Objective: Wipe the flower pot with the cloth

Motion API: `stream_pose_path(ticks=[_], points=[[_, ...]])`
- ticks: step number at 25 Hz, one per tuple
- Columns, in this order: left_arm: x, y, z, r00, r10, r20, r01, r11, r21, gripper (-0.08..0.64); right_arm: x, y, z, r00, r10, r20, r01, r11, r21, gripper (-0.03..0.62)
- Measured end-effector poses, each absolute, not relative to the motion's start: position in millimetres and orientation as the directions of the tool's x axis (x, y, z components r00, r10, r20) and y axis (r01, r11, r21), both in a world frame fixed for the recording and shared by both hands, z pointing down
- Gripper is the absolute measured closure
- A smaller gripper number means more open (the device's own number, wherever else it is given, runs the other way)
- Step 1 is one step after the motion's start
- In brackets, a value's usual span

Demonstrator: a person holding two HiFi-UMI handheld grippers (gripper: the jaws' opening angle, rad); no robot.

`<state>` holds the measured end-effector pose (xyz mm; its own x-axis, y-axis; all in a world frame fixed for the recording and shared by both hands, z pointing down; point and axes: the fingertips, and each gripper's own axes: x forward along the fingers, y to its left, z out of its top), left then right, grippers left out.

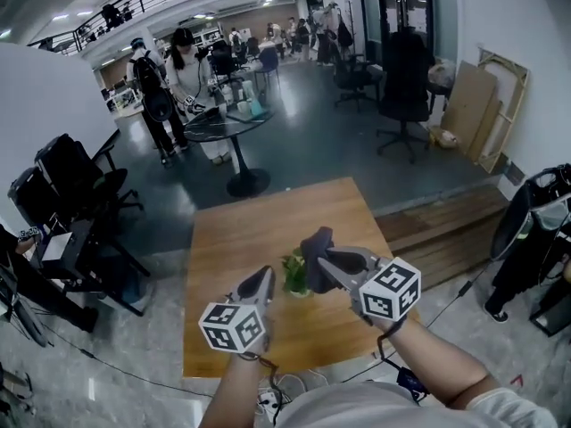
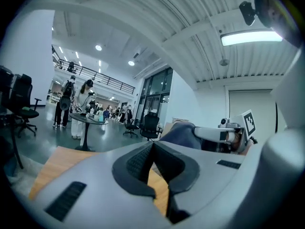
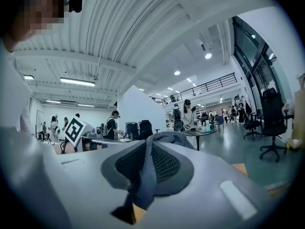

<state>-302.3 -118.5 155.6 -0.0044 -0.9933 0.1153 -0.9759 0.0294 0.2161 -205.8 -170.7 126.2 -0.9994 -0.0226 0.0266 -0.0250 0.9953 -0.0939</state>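
A small pot with a green plant (image 1: 295, 276) stands on the wooden table (image 1: 268, 230), between my two grippers. My right gripper (image 1: 323, 259) is shut on a dark grey-blue cloth (image 1: 316, 243), which bunches above and beside the plant; in the right gripper view the cloth (image 3: 147, 168) is pinched between the shut jaws. My left gripper (image 1: 265, 282) sits just left of the pot with its jaws closed and nothing between them; its pads (image 2: 143, 161) meet. The cloth (image 2: 178, 133) and the right gripper show at the right of the left gripper view.
A round black table (image 1: 223, 127) with people around it stands beyond the wooden table. Black office chairs (image 1: 62, 185) are at the left, and another chair (image 1: 403, 87) and cardboard (image 1: 468, 105) are at the right. Cables (image 1: 277, 386) lie on the floor below the near edge.
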Motion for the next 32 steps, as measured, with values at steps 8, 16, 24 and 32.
stream_pose_path(ticks=[8, 16, 24, 32], points=[[-293, -124, 121, 0.011, -0.998, 0.064, -0.987, -0.001, 0.164, 0.555, -211, -158, 109, -0.999, -0.031, -0.006, -0.031, 0.997, -0.066, 0.550], [-295, -127, 111, -0.007, -0.999, 0.036, -0.993, 0.011, 0.120, 0.555, -210, -163, 104, -0.995, -0.089, -0.040, -0.087, 0.995, -0.051, 0.552], [-300, -125, 109, 0.005, -1.000, 0.026, -0.993, -0.002, 0.117, 0.555, -212, -165, 100, -0.991, -0.123, -0.057, -0.120, 0.991, -0.062, 0.552], [-301, -125, 108, 0.015, -1.000, 0.020, -0.993, -0.012, 0.118, 0.555, -209, -164, 97, -0.987, -0.147, -0.059, -0.143, 0.988, -0.057, 0.552]])
